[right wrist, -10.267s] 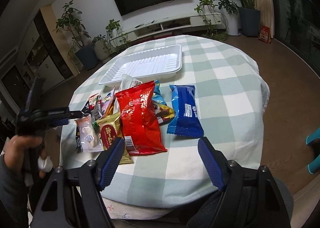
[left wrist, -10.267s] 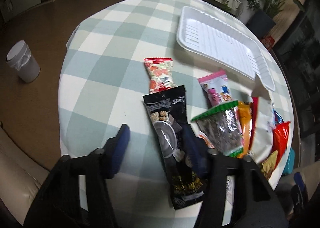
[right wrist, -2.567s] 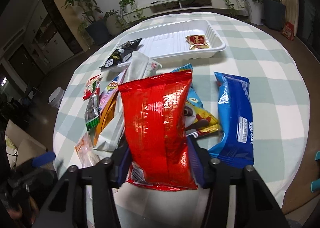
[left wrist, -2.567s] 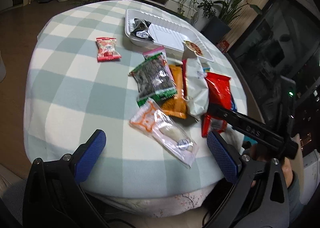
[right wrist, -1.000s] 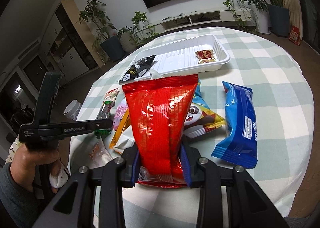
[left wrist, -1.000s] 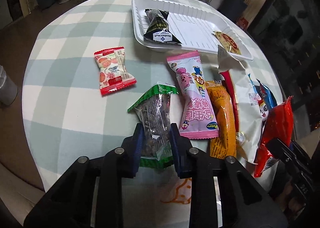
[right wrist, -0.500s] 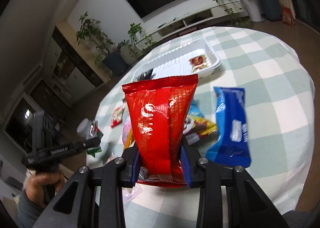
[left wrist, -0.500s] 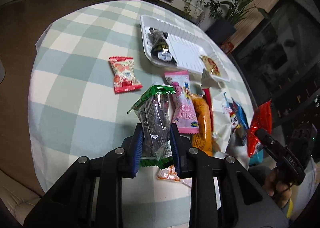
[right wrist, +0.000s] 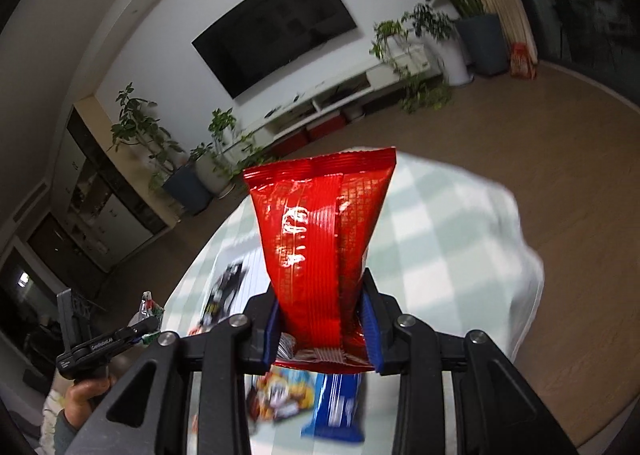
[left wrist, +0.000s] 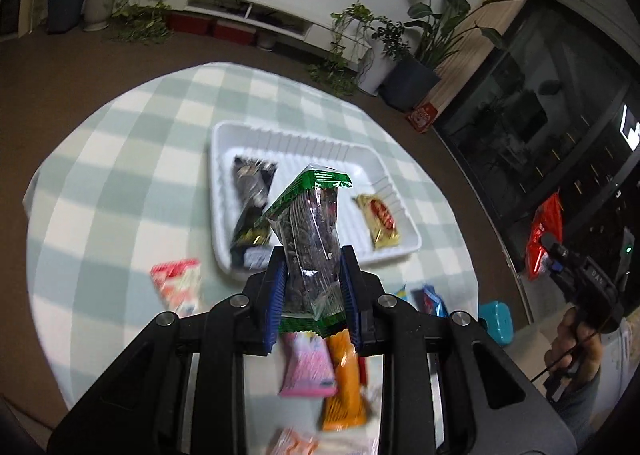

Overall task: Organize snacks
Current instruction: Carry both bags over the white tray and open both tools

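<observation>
My left gripper (left wrist: 313, 291) is shut on a clear green-edged seed packet (left wrist: 310, 239), held upright in the air in front of the white tray (left wrist: 218, 143). Inside the tray lie a black packet (left wrist: 250, 207) and a small gold and red packet (left wrist: 380, 221). My right gripper (right wrist: 322, 325) is shut on the lower end of a red snack bag (right wrist: 318, 227), lifted high above the checked table (right wrist: 440, 231). The same red bag (left wrist: 542, 235) shows at the far right of the left wrist view.
On the cloth below the left gripper lie a red and white packet (left wrist: 178, 283), a pink packet (left wrist: 306, 365) and an orange packet (left wrist: 344, 391). A blue packet (right wrist: 340, 407) and a cartoon packet (right wrist: 280, 395) lie under the right gripper. A teal stool (left wrist: 494, 321) stands beside the table.
Both grippers have risen from the table with their packets. The seed packet now hangs in front of the tray, and the red bag has tilted up toward the room.
</observation>
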A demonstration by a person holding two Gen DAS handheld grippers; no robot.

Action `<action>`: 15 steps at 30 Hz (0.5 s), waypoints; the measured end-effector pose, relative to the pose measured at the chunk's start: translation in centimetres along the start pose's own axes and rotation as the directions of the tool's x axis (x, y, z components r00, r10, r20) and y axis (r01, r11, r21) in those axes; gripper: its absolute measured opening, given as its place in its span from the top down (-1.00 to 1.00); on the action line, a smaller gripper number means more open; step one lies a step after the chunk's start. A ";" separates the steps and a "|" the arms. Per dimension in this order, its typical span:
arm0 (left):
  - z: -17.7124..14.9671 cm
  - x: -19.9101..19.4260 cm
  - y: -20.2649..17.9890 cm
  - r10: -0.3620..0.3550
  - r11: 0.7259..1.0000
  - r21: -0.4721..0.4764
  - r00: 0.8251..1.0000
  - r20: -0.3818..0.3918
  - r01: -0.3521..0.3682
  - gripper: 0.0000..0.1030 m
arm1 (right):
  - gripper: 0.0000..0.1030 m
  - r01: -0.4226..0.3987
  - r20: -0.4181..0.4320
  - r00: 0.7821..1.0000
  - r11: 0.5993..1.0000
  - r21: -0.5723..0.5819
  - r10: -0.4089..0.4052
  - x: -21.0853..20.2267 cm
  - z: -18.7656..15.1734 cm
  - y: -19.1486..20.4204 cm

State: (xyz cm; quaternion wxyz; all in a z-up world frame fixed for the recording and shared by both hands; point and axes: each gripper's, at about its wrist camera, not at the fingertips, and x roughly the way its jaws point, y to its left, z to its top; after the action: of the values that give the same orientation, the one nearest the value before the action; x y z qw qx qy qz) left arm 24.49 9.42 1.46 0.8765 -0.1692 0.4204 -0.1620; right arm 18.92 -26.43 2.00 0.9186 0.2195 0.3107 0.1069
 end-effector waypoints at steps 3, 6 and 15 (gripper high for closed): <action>2.8 2.4 -1.0 0.006 1.000 0.014 1.000 0.005 -0.006 0.54 | 0.29 -0.018 0.014 1.000 0.999 -0.030 0.019 1.5 3.0 1.5; 4.8 4.9 -1.8 0.021 0.999 0.031 1.000 -0.004 -0.020 0.54 | 0.29 -0.041 -0.022 0.999 0.996 -0.075 0.039 4.9 5.1 3.5; 5.5 12.5 -1.7 0.109 0.989 0.115 0.987 -0.115 -0.095 0.53 | 0.29 -0.054 -0.247 0.969 0.975 -0.213 0.000 18.6 4.1 7.9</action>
State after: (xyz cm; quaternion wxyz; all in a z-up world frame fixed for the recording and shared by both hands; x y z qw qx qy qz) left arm 36.02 3.44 -3.07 0.8646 -0.0892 0.4713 -0.1496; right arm 35.58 -14.69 -1.12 0.8900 0.1065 0.4054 0.1793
